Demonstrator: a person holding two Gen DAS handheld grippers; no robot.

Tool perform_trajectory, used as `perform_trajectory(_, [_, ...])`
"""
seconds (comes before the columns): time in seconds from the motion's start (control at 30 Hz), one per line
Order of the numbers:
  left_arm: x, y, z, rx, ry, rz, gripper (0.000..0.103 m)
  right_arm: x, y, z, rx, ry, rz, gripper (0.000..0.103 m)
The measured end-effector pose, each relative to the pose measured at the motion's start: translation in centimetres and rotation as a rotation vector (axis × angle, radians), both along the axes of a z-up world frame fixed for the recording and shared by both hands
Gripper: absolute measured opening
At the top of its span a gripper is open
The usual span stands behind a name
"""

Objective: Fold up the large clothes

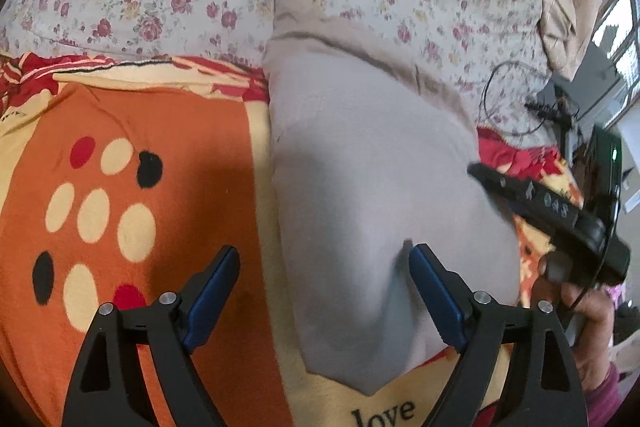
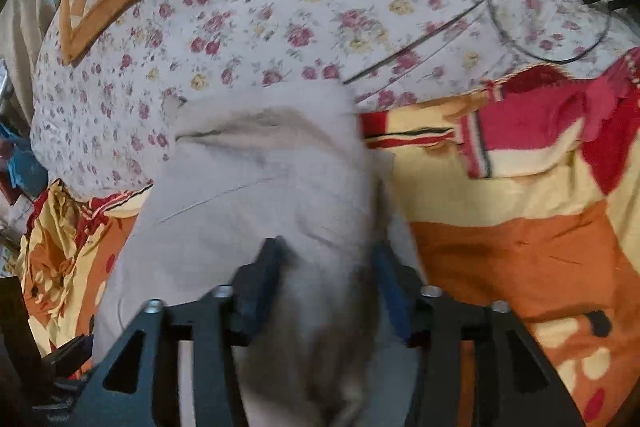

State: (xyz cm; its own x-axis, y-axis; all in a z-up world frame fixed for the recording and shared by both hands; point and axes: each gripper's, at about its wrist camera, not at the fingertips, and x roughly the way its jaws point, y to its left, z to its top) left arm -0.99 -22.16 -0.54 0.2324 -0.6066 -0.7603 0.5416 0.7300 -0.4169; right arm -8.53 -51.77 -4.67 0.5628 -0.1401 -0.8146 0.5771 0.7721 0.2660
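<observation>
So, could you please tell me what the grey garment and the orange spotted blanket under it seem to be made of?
The grey garment looks like soft matte woven cloth, perhaps cotton: it creases gently, shows stitched seams and has no sheen. The orange spotted blanket looks like plush fleece with a printed pattern; its surface appears slightly fuzzy, though blur leaves this uncertain.

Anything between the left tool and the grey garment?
Nothing visible. The left tool is open right over the grey garment, its right finger already on the cloth. The right tool has a bunch of the same garment between its fingers, off to the side.
</observation>
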Motion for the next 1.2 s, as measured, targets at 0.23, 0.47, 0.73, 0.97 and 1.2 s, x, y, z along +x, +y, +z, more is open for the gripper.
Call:
perform_trajectory(0.23, [2.1,0.0,-0.9,-0.054,0.078,0.016,0.094,0.0,-2.1,-1.0,0.068,-0.011,0.064,0.084])
perform_trajectory(0.47, [6.0,-3.2,-2.4,-0.023,0.149,-0.025,0.096,1.6,-3.8,-3.0,0.246,-0.070,0.141,0.087])
perform_trajectory(0.73, [7.6,-5.3,-4.1,-0.066,0.181,-0.096,0.045,3.6,-2.6,-3.4,0.297,-0.081,0.196,0.062])
perform_trajectory(0.97, [3.6,-3.5,1.6,-0.078,0.033,-0.155,0.030,1.9,0.0,1.7,0.280,-0.178,0.217,0.028])
perform_trajectory(1.2, [-1.7,3.4,4.1,-0.023,0.005,-0.173,0.031,-2.0,4.7,3.5,0.389,-0.215,0.285,0.027])
